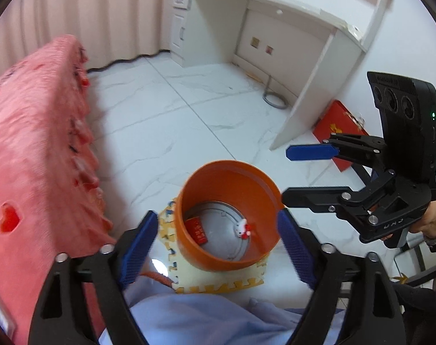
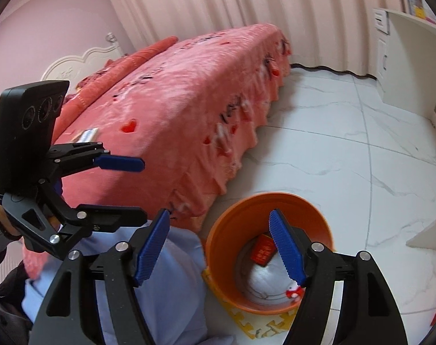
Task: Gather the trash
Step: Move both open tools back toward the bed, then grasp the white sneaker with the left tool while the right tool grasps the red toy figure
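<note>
Claws hang released over our orange bin [image 1: 229, 215]: left claw [image 1: 218, 247] and right claw [image 2: 221, 247] grip nothing. Red packet [image 1: 198, 231] lies below them inside; we judge a careless pass could tip it.

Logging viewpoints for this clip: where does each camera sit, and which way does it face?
Left wrist: on the left gripper, looking down at the orange bin, desk beyond; right gripper and hand alongside.
Right wrist: on the right gripper, looking down at the bin, bed beyond; left gripper alongside.
Shared: bin, red packet, small toy, foam mat, bed, blue cloth.
</note>
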The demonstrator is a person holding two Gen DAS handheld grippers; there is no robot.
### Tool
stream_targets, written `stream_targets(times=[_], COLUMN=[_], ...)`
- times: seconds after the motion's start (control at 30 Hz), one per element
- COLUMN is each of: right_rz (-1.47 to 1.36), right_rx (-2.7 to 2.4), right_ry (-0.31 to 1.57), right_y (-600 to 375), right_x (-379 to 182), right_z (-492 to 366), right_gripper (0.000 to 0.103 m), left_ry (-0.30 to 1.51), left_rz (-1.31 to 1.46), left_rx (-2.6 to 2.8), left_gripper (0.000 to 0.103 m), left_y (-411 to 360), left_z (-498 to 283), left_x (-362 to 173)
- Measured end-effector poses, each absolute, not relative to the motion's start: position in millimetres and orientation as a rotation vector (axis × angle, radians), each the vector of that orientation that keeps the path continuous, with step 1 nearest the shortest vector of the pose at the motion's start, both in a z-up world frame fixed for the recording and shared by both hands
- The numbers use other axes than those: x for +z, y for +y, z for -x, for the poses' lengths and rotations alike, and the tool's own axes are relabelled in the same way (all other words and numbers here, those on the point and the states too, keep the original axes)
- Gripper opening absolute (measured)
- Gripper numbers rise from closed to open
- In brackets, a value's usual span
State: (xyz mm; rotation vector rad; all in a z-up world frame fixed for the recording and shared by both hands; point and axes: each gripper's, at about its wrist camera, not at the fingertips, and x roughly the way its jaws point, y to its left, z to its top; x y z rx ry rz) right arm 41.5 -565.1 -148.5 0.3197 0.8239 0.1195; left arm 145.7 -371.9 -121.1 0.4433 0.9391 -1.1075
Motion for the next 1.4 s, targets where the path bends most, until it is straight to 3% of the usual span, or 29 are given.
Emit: stream_targets(times=[0.77, 1.13, 1.4], right_rz=[-0.095, -0.023, 0.013], right_rx=[0.581, 0.724, 0.762], right_ry=[0.76, 0.768, 0.799], right_y=[-340.5, -229.0, -181.3], right_x=[-66.6, -57.7, -63.3], right_z=[-81.8, -103.1, -119.6], right_gripper=[0.072, 0.072, 0.072], left_ry=[0.842, 0.883, 0.94], left_rz=[-0.22, -0.135, -0.07], left_rx=[-0.62, -0.396, -0.327], left_gripper=[0.089, 0.089, 0.089], left_y=[-121.4, 6.9, 61.3], left_z=[-108.1, -110.7, -132.2], left_x=[-45.8, -59.7, -103.7])
